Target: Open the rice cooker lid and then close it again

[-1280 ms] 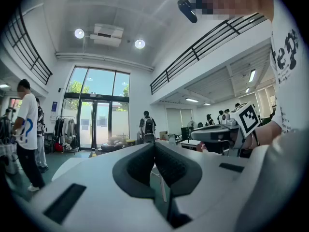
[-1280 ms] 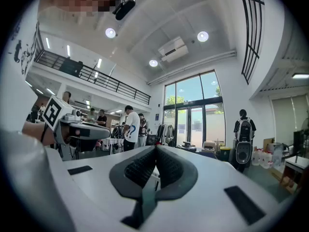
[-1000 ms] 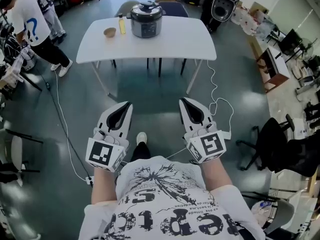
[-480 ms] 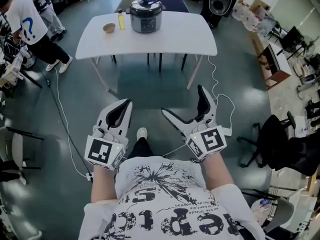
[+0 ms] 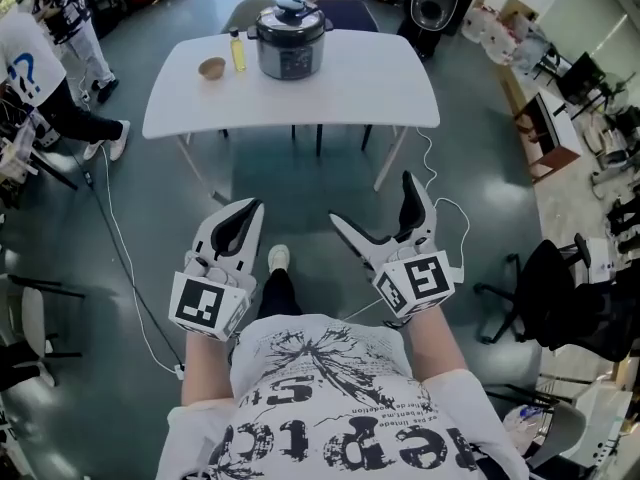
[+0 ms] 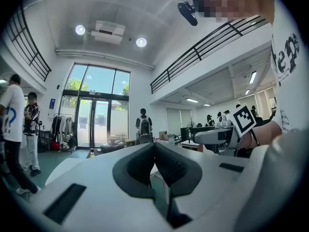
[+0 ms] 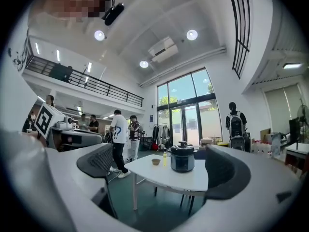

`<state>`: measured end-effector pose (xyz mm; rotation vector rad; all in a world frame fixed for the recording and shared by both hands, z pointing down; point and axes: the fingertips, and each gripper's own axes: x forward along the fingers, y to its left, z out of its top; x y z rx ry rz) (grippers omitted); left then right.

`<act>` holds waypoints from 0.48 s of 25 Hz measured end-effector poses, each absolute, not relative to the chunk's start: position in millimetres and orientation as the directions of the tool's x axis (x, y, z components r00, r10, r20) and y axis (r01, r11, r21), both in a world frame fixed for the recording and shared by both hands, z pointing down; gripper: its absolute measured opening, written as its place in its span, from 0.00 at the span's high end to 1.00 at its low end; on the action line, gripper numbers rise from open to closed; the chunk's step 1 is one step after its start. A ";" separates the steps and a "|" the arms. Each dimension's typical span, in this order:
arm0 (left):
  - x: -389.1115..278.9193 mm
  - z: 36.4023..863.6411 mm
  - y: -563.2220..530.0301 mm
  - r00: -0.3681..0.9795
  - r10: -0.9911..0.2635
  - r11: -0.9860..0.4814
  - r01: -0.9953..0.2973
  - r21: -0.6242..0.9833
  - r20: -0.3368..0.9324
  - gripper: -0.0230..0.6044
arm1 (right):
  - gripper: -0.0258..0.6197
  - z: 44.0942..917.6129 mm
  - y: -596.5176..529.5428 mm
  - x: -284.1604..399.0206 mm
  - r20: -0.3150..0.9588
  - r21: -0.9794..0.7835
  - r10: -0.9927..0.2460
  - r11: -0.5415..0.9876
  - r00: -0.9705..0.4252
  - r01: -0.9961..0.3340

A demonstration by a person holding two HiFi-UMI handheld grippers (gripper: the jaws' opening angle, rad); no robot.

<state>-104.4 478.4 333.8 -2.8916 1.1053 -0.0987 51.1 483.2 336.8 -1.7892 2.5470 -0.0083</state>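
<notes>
The silver rice cooker [image 5: 290, 40] stands on the far side of the white table [image 5: 350, 88], its black-handled lid down. In the right gripper view, the cooker [image 7: 182, 159] shows in the distance, framed by the jaws. Both grippers are held level in front of my body, well short of the table. My left gripper [image 5: 256, 206] is shut with nothing in it, and its pads [image 6: 145, 161] meet. My right gripper [image 5: 372, 200] is opening wide, with only air between its pads [image 7: 99, 161].
A small bowl [image 5: 212, 67] and a yellow bottle [image 5: 238, 50] sit left of the cooker. A person [image 5: 40, 68] stands off the table's left end. A white cable [image 5: 430, 183] runs across the floor by the table's right legs. A black chair [image 5: 560, 288] stands to my right.
The right gripper's jaws went from shut to wide open. Both grippers and I moved forward towards the table. The left gripper stayed shut.
</notes>
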 end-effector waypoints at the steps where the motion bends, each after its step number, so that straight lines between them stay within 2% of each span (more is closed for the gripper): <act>1: -105.3 334.9 458.1 0.748 -0.662 -0.749 -0.660 -0.058 0.040 0.94 | 0.04 337.4 463.5 48.9 -0.015 -0.020 -0.942 0.335 -0.335 -0.942; 12: -151.0 316.0 188.2 0.763 -0.647 -0.762 -0.646 -0.054 -0.002 0.94 | 0.04 321.6 198.0 0.7 0.014 0.019 -0.949 0.314 -0.314 -0.949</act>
